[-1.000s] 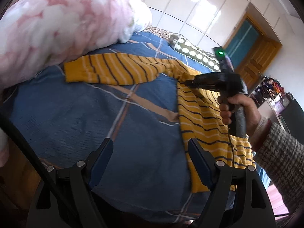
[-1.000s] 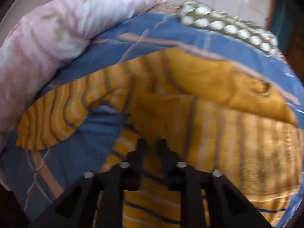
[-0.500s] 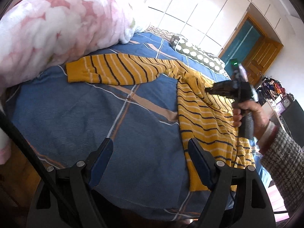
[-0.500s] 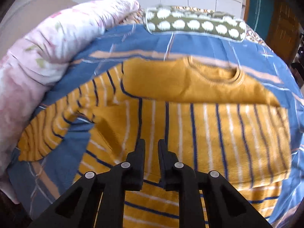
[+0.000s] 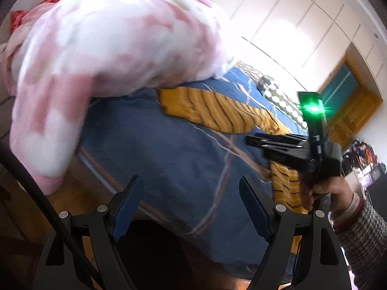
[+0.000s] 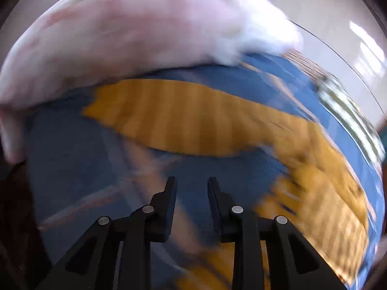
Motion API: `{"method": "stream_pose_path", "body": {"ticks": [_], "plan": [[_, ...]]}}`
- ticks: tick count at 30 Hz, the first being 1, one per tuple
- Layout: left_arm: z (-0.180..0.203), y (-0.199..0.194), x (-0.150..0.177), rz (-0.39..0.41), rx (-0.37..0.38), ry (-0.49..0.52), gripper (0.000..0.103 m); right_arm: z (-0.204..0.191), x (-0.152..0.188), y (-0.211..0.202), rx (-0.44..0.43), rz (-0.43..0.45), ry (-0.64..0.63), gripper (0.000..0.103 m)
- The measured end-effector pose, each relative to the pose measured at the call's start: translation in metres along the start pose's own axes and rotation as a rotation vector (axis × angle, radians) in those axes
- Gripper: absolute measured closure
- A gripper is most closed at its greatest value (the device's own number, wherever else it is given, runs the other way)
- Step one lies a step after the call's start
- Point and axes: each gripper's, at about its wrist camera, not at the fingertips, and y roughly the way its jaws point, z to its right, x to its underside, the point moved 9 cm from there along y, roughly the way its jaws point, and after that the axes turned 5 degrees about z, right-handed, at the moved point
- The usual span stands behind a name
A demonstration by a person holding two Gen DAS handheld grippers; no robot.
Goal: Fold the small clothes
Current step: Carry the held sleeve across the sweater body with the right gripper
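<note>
Bedroom scene, blue bedsheet with tan and white lines covers the bed and fills most of both views. Left gripper sits nearest in the left wrist view, jaws wide apart, nothing between them, hovering over the near bed edge above bare sheet. Right gripper in its own view has jaws parted with a clear gap, empty, pointing over bare sheet; that view is badly motion-blurred. In the left view the right gripper shows side-on at right, held by a hand in a grey knit cuff, green light on top; jaw gap can't be read from this angle. Sweater, mustard with dark stripes, lies flat on the sheet: one sleeve stretches left toward the blanket, body runs down the right side behind the right gripper. In the right view the sweater sleeve lies just beyond the fingertips, not touching them. Pink-white fluffy blanket is heaped at the far left of the bed, near the sleeve end. Dotted pillow sits farther back, then white wardrobe doors and a wooden door.
</note>
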Motion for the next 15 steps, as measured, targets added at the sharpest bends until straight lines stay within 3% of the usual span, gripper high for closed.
{"method": "stream_pose_path", "body": {"ticks": [7, 10, 13, 15], "plan": [[-0.034, -0.001, 0.004, -0.005, -0.024, -0.041, 0.023, -0.080, -0.028, 0.061, 0.028, -0.019, -0.226, 0.074], [-0.046, 0.001, 0.006, -0.014, -0.028, -0.067, 0.023, -0.089, -0.042, 0.079, 0.104, 0.002, -0.258, 0.074], [-0.050, 0.002, 0.005, -0.014, -0.027, -0.076, 0.023, -0.093, -0.056, 0.091, 0.127, 0.011, -0.244, 0.074], [-0.048, -0.001, 0.006, -0.012, -0.025, -0.068, 0.023, -0.088, -0.062, 0.091, 0.118, 0.007, -0.174, 0.096]]}}
